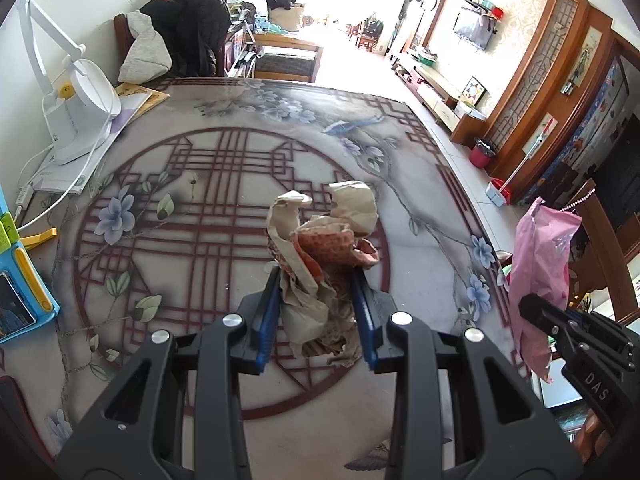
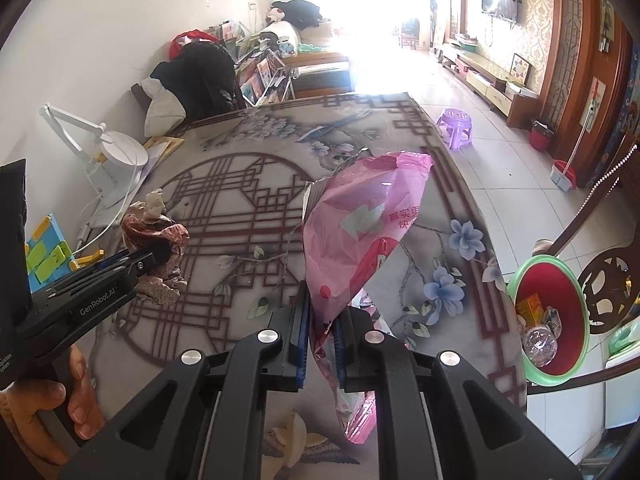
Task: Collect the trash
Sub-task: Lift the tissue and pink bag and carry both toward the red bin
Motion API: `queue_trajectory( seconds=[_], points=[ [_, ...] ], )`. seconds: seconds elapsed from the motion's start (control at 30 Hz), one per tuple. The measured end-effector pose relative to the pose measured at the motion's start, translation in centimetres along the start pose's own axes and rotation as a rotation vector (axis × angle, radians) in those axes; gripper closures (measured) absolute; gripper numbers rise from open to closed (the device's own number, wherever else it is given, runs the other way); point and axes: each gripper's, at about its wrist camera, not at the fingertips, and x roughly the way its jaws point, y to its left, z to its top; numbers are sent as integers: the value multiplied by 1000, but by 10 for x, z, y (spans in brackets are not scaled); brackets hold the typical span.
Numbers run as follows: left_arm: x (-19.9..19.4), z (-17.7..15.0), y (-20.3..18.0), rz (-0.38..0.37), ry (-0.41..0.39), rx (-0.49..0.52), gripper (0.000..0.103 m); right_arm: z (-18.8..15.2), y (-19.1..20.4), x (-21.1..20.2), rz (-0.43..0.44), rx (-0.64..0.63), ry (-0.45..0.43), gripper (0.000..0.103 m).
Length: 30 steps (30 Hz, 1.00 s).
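Observation:
My left gripper [image 1: 318, 280] is shut on a crumpled brown and red paper wrapper [image 1: 320, 240] and holds it above the patterned table [image 1: 200, 200]. It also shows in the right wrist view [image 2: 154, 248] at the left, held by the left gripper [image 2: 148, 260]. My right gripper [image 2: 322, 308] is shut on a pink plastic bag [image 2: 360, 232] and holds it upright over the table's right side. The pink bag [image 1: 540, 264] and the right gripper show at the right edge of the left wrist view. A red bin with a green rim [image 2: 548, 312] holds trash beside the table's right edge.
A white desk lamp [image 1: 76, 112] stands on papers at the table's left, with a blue toy [image 1: 24, 296] nearer. A chair with clothes [image 1: 180, 40] is at the far side. A purple stool [image 2: 456, 124] and a dark wooden chair [image 2: 600, 288] stand on the tiled floor at the right.

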Motion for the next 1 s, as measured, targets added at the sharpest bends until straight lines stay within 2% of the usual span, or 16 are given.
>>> queue_trajectory(
  seconds=[1.0],
  points=[
    [5,-14,-57,3,19,64,70,-16,-53,-9,-9,52,-4,94]
  ],
)
